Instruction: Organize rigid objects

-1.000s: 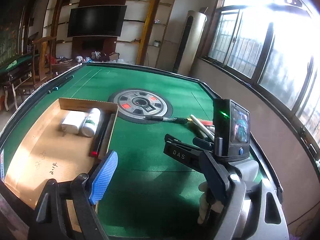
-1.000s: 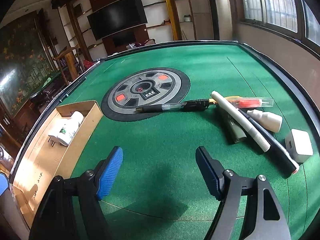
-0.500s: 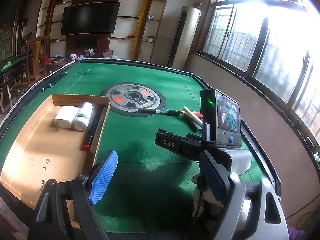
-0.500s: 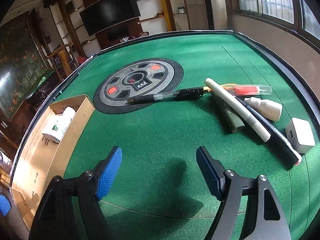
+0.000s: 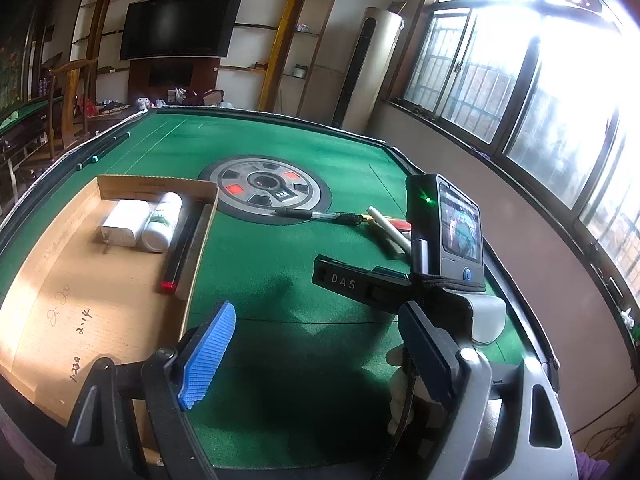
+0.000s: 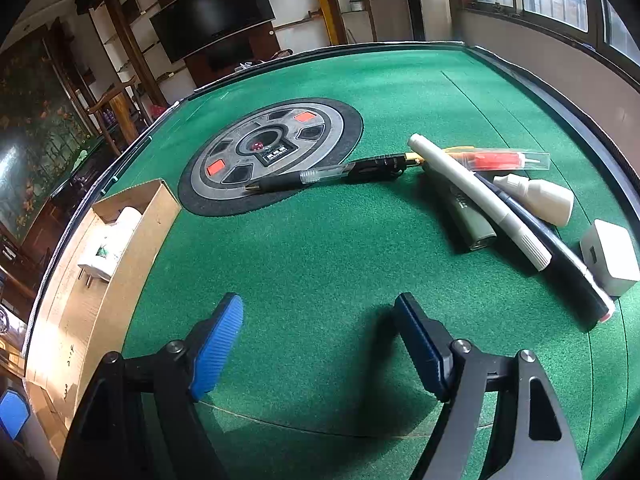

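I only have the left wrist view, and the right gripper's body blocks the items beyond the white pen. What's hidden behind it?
Observer: A white charger cube sits rightmost, next to the near end of a dark pen.
Operator: Anything else back there?
Observer: A white dropper bottle lies on its side beside that pen.
Operator: Is the right gripper carrying anything?
Observer: No, the right gripper is open with nothing between its fingers.
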Motion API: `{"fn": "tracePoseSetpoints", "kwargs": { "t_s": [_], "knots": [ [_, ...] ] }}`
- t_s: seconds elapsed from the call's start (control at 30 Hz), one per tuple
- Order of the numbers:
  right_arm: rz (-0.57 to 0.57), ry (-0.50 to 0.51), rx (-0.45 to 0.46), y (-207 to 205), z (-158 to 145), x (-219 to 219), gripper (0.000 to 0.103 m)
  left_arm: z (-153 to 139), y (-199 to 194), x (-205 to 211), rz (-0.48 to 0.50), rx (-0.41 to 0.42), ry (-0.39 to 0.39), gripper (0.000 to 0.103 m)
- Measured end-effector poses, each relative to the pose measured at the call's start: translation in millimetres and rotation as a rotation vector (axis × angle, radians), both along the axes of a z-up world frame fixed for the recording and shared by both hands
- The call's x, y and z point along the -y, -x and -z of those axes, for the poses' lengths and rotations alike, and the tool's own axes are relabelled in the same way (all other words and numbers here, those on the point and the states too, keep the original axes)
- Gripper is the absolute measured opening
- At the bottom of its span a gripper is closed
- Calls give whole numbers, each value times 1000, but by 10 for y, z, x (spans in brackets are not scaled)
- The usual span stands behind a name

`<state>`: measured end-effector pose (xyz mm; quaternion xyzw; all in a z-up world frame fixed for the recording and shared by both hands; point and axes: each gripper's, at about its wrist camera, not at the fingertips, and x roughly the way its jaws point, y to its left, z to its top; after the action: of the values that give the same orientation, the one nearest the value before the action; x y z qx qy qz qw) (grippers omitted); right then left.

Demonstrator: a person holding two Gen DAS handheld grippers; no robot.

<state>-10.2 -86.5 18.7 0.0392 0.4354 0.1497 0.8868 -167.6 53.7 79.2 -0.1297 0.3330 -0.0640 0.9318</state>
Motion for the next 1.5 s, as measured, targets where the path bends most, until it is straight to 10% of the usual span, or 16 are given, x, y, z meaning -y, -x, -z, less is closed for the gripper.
{"fn": "tracePoseSetpoints", "kwargs": {
  "t_s": [0.3,0.43,0.67,0.93,1.0,1.17,1.37,1.5],
  "knots": [
    [65,-7,311,237,-925,608,89,83,-60,59,47,-37,32,86],
    [128,126,176,-203,-861,1039,89,129,-47,67,55,-52,54,86],
    [44,50,7,-513,-526,1103,49,146,-60,35,39,-64,66,87],
    [-16,163,-33,-805,-222,665,46,148,-55,-5,17,-65,67,87],
    [-14,181,-23,-793,-231,652,20,164,-65,-6,22,-68,69,87],
    [-38,94,-84,-721,-249,750,10,209,-104,-33,29,-84,85,87],
    [-110,-301,-222,-417,-267,999,10,250,-155,-70,20,-96,91,87],
    [-135,-230,-222,-139,-166,871,9,271,-203,-55,30,-113,92,87]
  ]
}}
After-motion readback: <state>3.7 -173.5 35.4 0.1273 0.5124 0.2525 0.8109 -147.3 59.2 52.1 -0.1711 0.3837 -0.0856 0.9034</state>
